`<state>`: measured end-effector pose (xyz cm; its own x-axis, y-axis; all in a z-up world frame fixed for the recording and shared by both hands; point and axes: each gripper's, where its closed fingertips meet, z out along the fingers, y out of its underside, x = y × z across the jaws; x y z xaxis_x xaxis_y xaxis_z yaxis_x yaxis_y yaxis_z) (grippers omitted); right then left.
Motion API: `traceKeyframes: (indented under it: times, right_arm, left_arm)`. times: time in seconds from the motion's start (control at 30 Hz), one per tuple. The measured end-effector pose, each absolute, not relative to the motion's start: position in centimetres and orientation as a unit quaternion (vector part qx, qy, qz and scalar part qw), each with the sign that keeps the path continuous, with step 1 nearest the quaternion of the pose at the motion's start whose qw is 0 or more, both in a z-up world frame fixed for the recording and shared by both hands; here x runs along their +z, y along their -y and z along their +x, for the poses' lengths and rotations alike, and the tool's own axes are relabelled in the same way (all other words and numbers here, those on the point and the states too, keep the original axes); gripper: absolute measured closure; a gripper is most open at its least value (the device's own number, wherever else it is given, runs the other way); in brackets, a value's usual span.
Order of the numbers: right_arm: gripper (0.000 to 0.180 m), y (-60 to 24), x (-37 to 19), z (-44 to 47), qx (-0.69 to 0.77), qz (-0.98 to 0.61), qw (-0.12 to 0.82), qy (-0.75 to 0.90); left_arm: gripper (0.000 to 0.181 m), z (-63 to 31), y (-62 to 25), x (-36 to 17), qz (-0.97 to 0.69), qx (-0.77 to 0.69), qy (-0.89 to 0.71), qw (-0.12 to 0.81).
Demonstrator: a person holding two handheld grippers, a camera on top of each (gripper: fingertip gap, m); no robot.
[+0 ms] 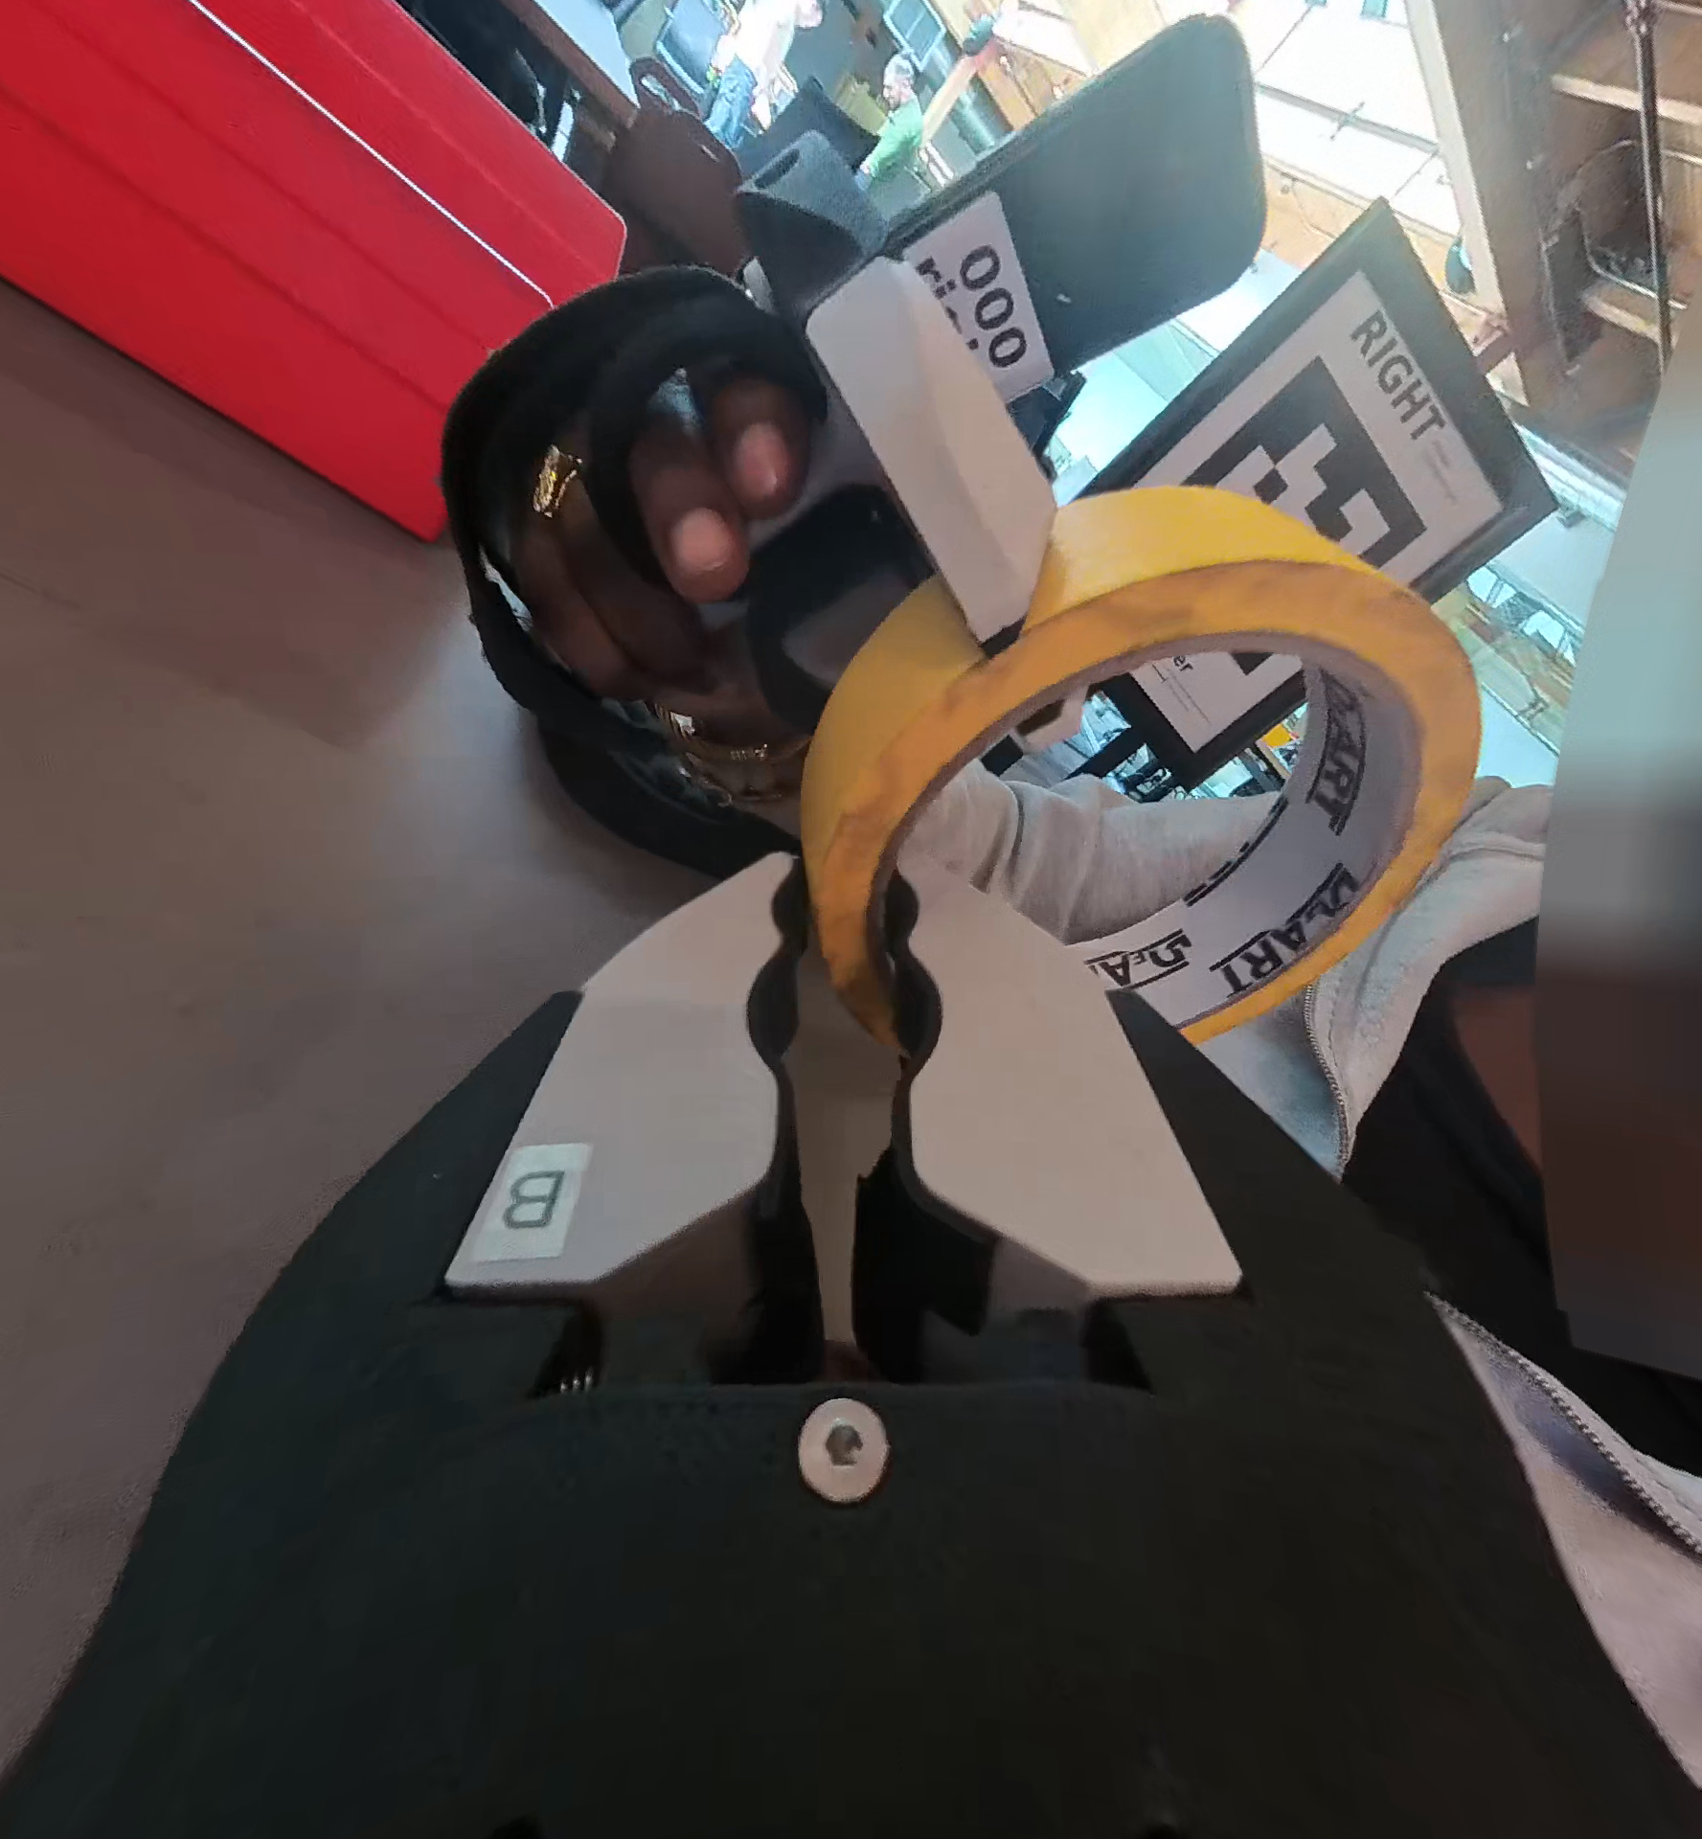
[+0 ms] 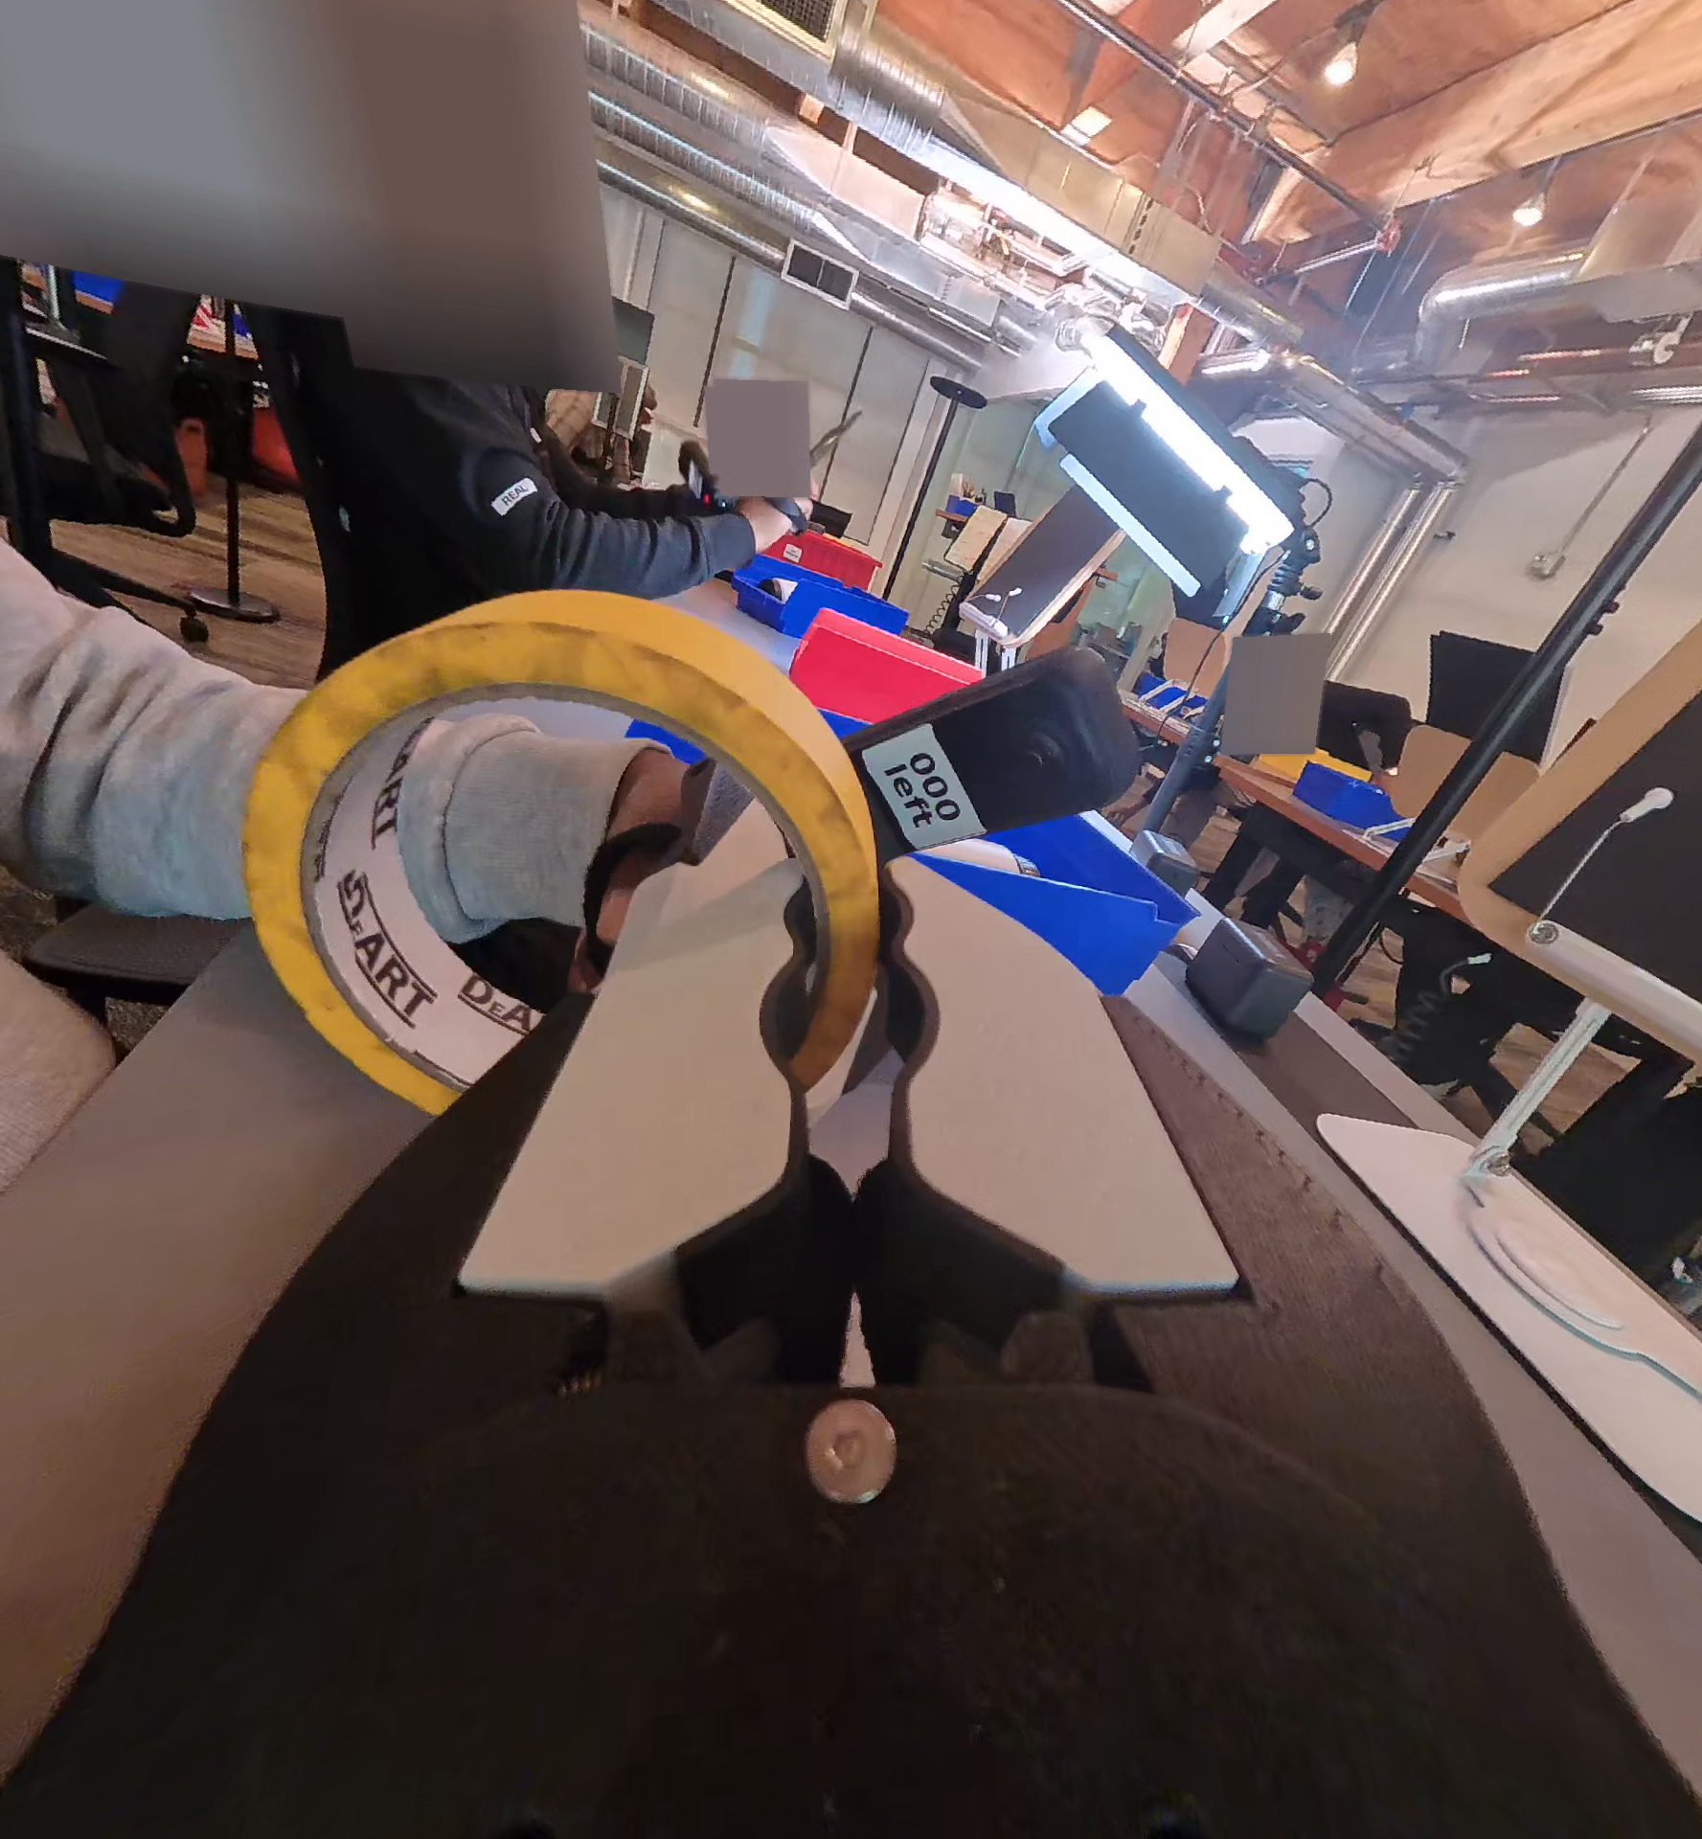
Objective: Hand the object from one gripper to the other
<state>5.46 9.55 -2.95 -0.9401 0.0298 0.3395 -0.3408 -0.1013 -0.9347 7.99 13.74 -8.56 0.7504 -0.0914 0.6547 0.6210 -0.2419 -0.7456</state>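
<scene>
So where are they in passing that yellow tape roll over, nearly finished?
Midway. Done: the yellow tape roll is off the table and both grippers meet at it. In hand: left gripper and right gripper each clamp its rim. Left: one must let go.

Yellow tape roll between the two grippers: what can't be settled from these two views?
- Yellow roll of masking tape: in the left wrist view the left gripper straddles its wall with a gap showing, so firm pinching is unclear.
- Right gripper: right wrist view, its own fingers cover the contact; it looks closed on the roll.
- Which gripper gives: not shown.
- Person behind the roll: grey patches laid over the picture cover the head in both views.
</scene>
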Motion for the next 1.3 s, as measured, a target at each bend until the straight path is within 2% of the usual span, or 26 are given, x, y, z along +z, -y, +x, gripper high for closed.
traceKeyframes:
  times: [0.23, 0.37, 0.43, 0.5, 0.6, 0.67, 0.73, 1.03, 1.13, 1.2, 1.3]
  right_arm:
    - [0.161, -9.3, -3.0, 5.3, 0.733, 0.095, 0.117, 0.663]
    - [0.133, -9.6, -2.5, 3.9, 0.755, 0.021, 0.076, 0.651]
    - [0.112, -9.7, -2.9, 2.6, 0.755, -0.04, 0.013, 0.655]
    - [0.102, -9.5, -4.3, 1.4, 0.733, -0.118, -0.079, 0.665]
    - [0.105, -8.8, -7.6, 1.7, 0.657, -0.212, -0.283, 0.666]
    - [0.118, -8.6, -7.8, 2.9, 0.615, -0.233, -0.432, 0.617]
    - [0.128, -8.6, -7.7, 3.2, 0.597, -0.238, -0.501, 0.58]
    - [0.152, -8.2, -8.8, 3.9, 0.591, -0.219, -0.446, 0.636]
    - [0.167, -8.1, -9.0, 4.2, 0.591, -0.207, -0.442, 0.642]
    - [0.169, -8.0, -9.0, 4.3, 0.597, -0.196, -0.425, 0.652]
    - [0.17, -8.1, -8.8, 3.8, 0.618, -0.181, -0.379, 0.664]
  left_arm:
    - [0.17, 5.7, -13.1, -8.7, -0.742, -0.192, 0.186, 0.615]
    - [0.17, 3.1, -11.6, -7.2, -0.731, -0.058, 0.182, 0.655]
    - [0.17, 2.1, -10.7, -5.9, -0.713, 0.012, 0.169, 0.68]
    - [0.17, 1.4, -9.7, -4.5, -0.698, 0.085, 0.153, 0.694]
    - [0.17, 0.3, -8.3, -3.2, -0.69, 0.236, 0.113, 0.675]
    - [0.17, 0.8, -8.6, -2.8, -0.689, 0.31, 0.059, 0.652]
    - [0.17, 1.4, -9.3, -2.9, -0.694, 0.342, 0.018, 0.633]
    - [0.17, 1.9, -10.0, -3.4, -0.7, 0.374, -0.027, 0.608]
    - [0.17, 2.0, -10.2, -3.6, -0.703, 0.371, -0.031, 0.606]
    - [0.169, 2.2, -10.4, -3.6, -0.704, 0.363, -0.03, 0.61]
    - [0.156, 2.4, -10.5, -3.2, -0.695, 0.336, -0.009, 0.636]
